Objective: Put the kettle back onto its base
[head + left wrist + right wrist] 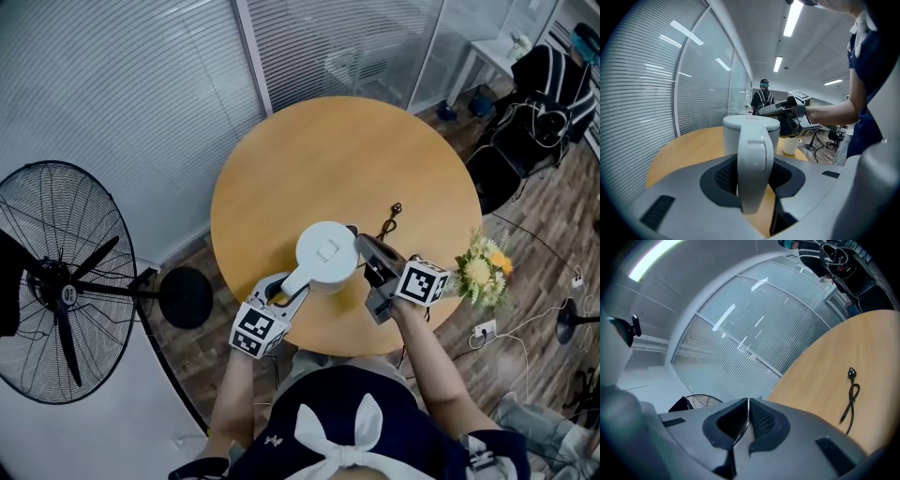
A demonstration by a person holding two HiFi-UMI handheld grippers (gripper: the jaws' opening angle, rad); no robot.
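The white kettle (pixel 326 253) stands upright near the front of the round wooden table (pixel 328 159). My left gripper (pixel 286 289) is shut on its handle. In the left gripper view the handle (pixel 751 168) fills the gap between the dark pads, and the kettle's body (pixel 751 129) rises behind it. My right gripper (pixel 367 251) hovers just right of the kettle with its jaws shut and nothing seen between them (pixel 747 420); it also shows past the kettle (pixel 771 109). A black cord with a plug (pixel 389 222) (pixel 851 397) lies on the table. The base is hidden from view.
A big black floor fan (pixel 61 281) stands left of the table. A bunch of flowers (pixel 483 267) sits at the table's right edge, and a small white pot (pixel 790 146) shows beyond the kettle. Glass walls with blinds lie behind; a chair with bags (pixel 534 103) is far right.
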